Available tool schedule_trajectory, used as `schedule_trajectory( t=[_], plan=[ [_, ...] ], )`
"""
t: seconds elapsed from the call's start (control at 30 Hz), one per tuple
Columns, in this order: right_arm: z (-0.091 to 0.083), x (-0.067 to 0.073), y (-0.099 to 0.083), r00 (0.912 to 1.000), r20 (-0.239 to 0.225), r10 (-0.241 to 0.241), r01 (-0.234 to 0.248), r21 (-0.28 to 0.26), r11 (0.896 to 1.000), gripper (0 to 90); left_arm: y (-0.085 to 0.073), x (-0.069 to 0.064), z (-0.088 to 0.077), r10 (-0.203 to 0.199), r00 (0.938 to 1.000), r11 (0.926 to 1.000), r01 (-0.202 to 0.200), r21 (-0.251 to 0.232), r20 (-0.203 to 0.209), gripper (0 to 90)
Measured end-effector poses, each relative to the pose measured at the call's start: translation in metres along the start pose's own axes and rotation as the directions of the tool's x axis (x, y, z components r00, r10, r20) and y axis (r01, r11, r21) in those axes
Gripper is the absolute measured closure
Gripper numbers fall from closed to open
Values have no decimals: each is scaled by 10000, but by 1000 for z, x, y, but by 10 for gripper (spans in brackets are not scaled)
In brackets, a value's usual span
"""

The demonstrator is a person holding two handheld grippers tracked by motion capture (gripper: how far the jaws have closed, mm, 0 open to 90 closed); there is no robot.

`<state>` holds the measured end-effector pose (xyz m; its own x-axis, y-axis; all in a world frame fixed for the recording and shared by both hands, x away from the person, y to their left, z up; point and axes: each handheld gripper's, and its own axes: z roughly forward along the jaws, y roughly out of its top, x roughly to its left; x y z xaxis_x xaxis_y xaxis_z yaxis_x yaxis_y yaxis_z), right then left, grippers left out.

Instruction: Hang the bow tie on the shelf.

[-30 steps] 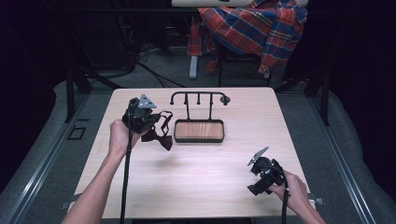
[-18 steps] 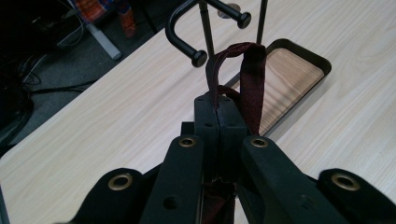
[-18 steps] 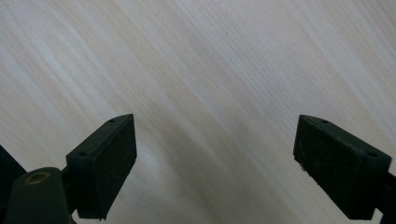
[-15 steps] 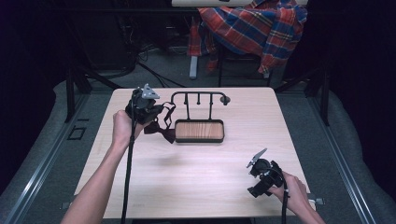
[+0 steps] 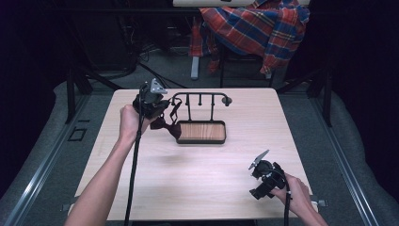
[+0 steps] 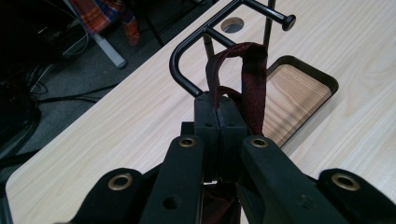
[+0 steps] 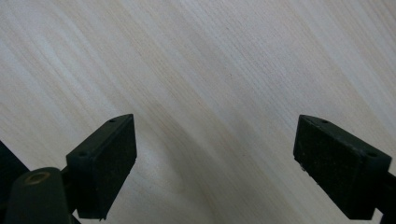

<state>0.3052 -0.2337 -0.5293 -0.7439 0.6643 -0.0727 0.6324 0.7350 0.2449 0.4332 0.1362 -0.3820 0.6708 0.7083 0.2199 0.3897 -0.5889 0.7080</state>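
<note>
A: Starting at the left, what have I got?

B: My left claw is clamped on the strap of a dark red bow tie. In the left gripper view the pads are pressed flat together with the strap looping up out of them. The tie hangs off the claw at the left end of the rack, just above the surface, with the bow itself dangling close to the near left corner of the tray.

A: So which step is this?

B: I'd call it the hanging step. The tie is lifted and carried to the rack, but the loop isn't over anything yet. The curved left end of the bar sits just beyond the claw, and the knobbed peg is farther along.

A: What does the next move need?

B: I'd judge the loop has to be kept open and raised enough to clear a peg or the bar end, then lowered over it before I let go. The strap is thin and floppy, so it may fold shut or slip off the bar.

A: And to the right?

B: My right claw rests near the right near edge of the surface, well apart from the rack. Its pads stand wide apart over bare wood, holding nothing.
</note>
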Motion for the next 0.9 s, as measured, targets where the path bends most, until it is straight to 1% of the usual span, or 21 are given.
schedule_trajectory(
  t=[0.1, 0.2, 0.23, 0.27, 0.3, 0.33, 0.37, 0.4, 0.43, 0.47, 0.5, 0.6, 0.63, 0.73, 0.77, 0.87, 0.9],
  plan=[
    [1, 0, 0, 9999, -95, 49, -49, -25, 10000, 129, 5, 2, 4, 9, 9999, 10000, -9, -46, -115, 892],
    [1, 0, 0, 10000, -35, -2, 2, 2, 10000, 129, 8, 4, 7, 14, 9999, 10000, -14, 18, -141, 892],
    [1, -1, -1, 9999, -156, 40, -41, -57, 10000, 129, 9, 5, 9, -5, 9999, 10000, 6, 63, -167, 892],
    [1, -1, -1, 10000, -81, -16, 16, -25, 10000, 129, 10, 6, 10, 10, 9998, 10000, -8, 75, -219, 892],
    [2, 0, -1, 9999, -110, 96, -98, -177, 9998, 129, 11, 7, 11, 10, 9998, 10000, -8, 91, -222, 892],
    [2, 0, -1, 9999, -121, 98, -101, -177, 9998, 129, 12, 8, 12, 28, 9996, 9999, -25, 128, -272, 892],
    [1, -1, -1, 10000, -82, 50, -51, -111, 9999, 129, 13, 10, 13, -82, 9995, 9999, 86, 132, -305, 892],
    [0, -1, -1, 10000, -13, -24, 24, 3, 10000, 129, 13, 10, 13, -82, 9995, 9999, 86, 132, -305, 892],
    [2, -1, -2, 9999, -129, 101, -103, -157, 9998, 129, 14, 12, 14, -97, 9994, 9999, 101, 129, -331, 892],
    [2, -1, -2, 9999, -129, 101, -103, -157, 9998, 129, 14, 12, 14, -97, 9994, 9999, 101, 129, -331, 892],
    [0, -2, -1, 9999, -66, -86, 86, 69, 9999, 129, 15, 13, 17, -59, 9993, 9998, 66, 189, -375, 892],
    [0, -2, -1, 9999, -75, -88, 89, 77, 9999, 129, 14, 14, 21, -71, 9993, 9995, 82, 305, -369, 892],
    [0, -2, -1, 9999, -84, -83, 84, 83, 9999, 129, 13, 15, 26, -201, 9992, 9991, 214, 362, -353, 892],
    [0, -2, -1, 9999, -108, -85, 85, 76, 9999, 130, 10, 17, 33, -320, 9989, 9982, 338, 492, -354, 892],
    [1, -1, -1, 10000, -63, 27, -27, -40, 10000, 129, 10, 18, 35, -331, 9989, 9980, 349, 525, -347, 892],
    [1, -1, -1, 10000, -88, -17, 17, 5, 10000, 129, 9, 19, 38, -396, 9985, 9975, 417, 574, -370, 892],
    [1, 0, -1, 10000, -67, 38, -38, -48, 10000, 129, 9, 19, 38, -381, 9985, 9974, 404, 603, -388, 892]
  ],
)
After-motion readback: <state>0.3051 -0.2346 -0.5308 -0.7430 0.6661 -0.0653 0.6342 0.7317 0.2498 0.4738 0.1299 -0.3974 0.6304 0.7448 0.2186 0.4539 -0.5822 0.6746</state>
